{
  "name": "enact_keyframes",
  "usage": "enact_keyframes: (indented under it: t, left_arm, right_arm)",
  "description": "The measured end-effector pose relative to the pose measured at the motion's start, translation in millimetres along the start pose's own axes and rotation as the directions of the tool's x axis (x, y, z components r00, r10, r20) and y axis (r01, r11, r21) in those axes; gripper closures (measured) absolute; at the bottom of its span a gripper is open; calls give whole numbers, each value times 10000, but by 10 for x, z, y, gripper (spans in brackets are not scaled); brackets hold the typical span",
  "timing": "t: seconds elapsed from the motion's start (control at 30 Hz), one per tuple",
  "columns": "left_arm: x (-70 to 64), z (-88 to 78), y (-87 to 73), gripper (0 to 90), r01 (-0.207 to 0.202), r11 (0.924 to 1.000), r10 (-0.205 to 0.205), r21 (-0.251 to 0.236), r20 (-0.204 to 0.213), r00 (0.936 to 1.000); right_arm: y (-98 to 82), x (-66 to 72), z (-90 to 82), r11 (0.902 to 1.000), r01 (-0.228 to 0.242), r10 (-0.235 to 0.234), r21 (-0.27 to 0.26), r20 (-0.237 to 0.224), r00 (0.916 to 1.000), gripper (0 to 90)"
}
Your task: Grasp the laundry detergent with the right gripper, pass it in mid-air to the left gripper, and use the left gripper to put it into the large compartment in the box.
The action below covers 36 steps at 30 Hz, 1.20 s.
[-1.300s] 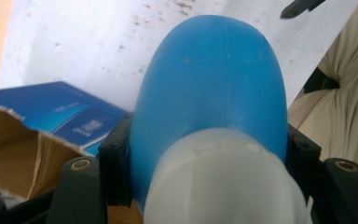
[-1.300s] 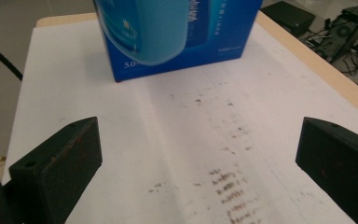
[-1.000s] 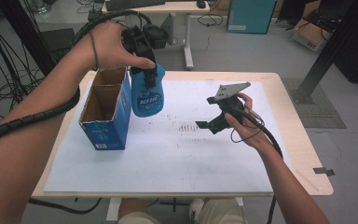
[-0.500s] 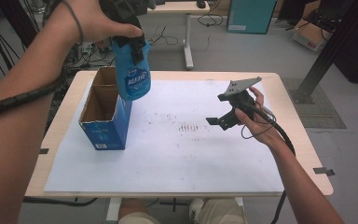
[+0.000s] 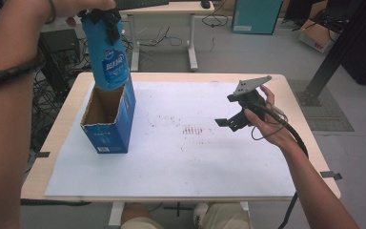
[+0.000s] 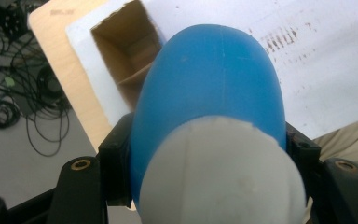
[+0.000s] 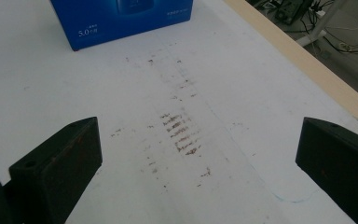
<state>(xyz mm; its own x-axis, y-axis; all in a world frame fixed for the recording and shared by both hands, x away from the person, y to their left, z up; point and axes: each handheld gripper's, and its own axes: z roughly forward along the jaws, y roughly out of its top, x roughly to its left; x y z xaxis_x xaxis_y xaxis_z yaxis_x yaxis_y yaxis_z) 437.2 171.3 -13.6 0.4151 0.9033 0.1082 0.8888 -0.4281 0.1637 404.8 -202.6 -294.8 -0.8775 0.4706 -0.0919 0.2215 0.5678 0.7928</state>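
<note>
My left gripper [image 5: 106,18] is shut on the upper end of a blue bottle [image 5: 108,62] with white lettering. The bottle hangs upright, its base just over the far rim of an open blue cardboard box [image 5: 109,119] at the left of the table. In the left gripper view the black jaws press both sides of the bottle [image 6: 209,102], with its pale cap nearest the camera and the box's brown inside [image 6: 126,60] below. My right gripper [image 5: 225,110] hovers over the right of the white sheet, open with nothing between its jaws [image 7: 198,154].
A white sheet [image 5: 171,157] with brown smudges at its middle covers most of the wooden table [image 5: 295,119]. The box's blue side [image 7: 121,21] stands beyond the smudges in the right gripper view. Cables and a desk lie on the floor past the far edge.
The left hand has lifted the bottle from beside the box's right side and carried it up and left, so it now hangs over the box's opening. The right gripper has hardly moved.
</note>
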Motion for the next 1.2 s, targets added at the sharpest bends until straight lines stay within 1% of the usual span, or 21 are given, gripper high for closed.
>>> enact_keyframes:
  t: [0.03, 0.07, 0.1, 0.13, 0.17, 0.2, 0.27, 0.3, 0.33, 0.43, 0.53, 0.63, 0.67, 0.73, 0.97, 1.03, 1.1, 1.13, 1.2]
  left_arm:
    - [27, -5, -5, 369, 144, 9999, -144, 20, -7, 9999]
    - [52, -11, -6, 369, 205, 9998, -204, 29, -52, 9998]
    - [83, -15, -9, 369, 377, 9993, -377, 19, -54, 9993]
    - [107, -18, -11, 369, 592, 9982, -592, 6, -34, 9982]
    - [128, -21, -14, 369, 724, 9974, -724, -13, -49, 9974]
    - [153, -18, -16, 369, 882, 9961, -882, 1, -69, 9961]
    - [193, -11, -19, 369, 1148, 9934, -1148, 22, -63, 9934]
    - [215, -3, -23, 369, 1290, 9916, -1291, -38, -80, 9916]
    - [236, 0, -28, 369, 1451, 9894, -1451, 20, -75, 9894]
    - [288, 12, -38, 369, 1722, 9851, -1722, -10, -149, 9849]
    - [334, 29, -49, 369, 2087, 9780, -2087, -34, -252, 9777]
    - [371, 50, -63, 369, 2403, 9707, -2403, -19, -314, 9702]
    - [389, 60, -72, 369, 2580, 9662, -2578, 12, -286, 9658]
    - [415, 79, -87, 369, 2785, 9604, -2786, -73, -253, 9601]
    - [485, 158, -120, 369, 3243, 9459, -3243, -35, -202, 9457]
    - [504, 181, -126, 369, 3375, 9413, -3373, 67, -180, 9412]
    - [520, 211, -132, 369, 3469, 9379, -3468, -9, -173, 9378]
    - [526, 226, -137, 370, 3559, 9345, -3558, 13, -135, 9345]
    - [536, 261, -143, 370, 3666, 9304, -3666, -10, -83, 9303]
  right_arm:
    - [1, -3, -7, 10000, 9, -9, 18, 14, 10000, 3]
    - [3, -10, -6, 10000, 69, -69, -17, 31, 10000, 2]
    - [2, -10, -20, 10000, 25, -26, 83, 34, 10000, 3]
    - [3, -15, -26, 10000, 29, -30, 75, 51, 10000, 2]
    - [4, -22, -34, 10000, 51, -51, 85, 46, 10000, 3]
    - [6, -30, -41, 9999, 118, -118, 97, 17, 9999, 3]
    - [7, -30, -54, 9999, 61, -61, 89, 86, 9999, 2]
    - [6, -35, -63, 9998, 126, -127, 120, 70, 9999, 2]
    - [6, -33, -70, 9999, 59, -61, 104, 126, 9999, 3]
    - [0, -39, -78, 9999, 110, -111, 97, 129, 9999, 3]
    - [-8, -37, -81, 9999, 69, -72, 146, 189, 9998, 3]
    - [-11, -29, -83, 9998, 114, -116, 158, 144, 9998, 3]
    - [-10, -24, -79, 9999, 97, -99, 119, 154, 9998, 3]
    - [-11, -22, -82, 9998, 126, -128, 156, 144, 9998, 3]
    - [-24, -19, -95, 9996, 178, -182, 241, 175, 9997, 3]
    - [-23, -21, -98, 9995, 203, -208, 235, 190, 9996, 3]
    - [-22, -14, -102, 9996, 155, -161, 250, 232, 9996, 3]
    - [-19, -13, -102, 9995, 202, -207, 263, 221, 9995, 3]
    - [-18, -10, -94, 9995, 226, -231, 231, 225, 9995, 3]
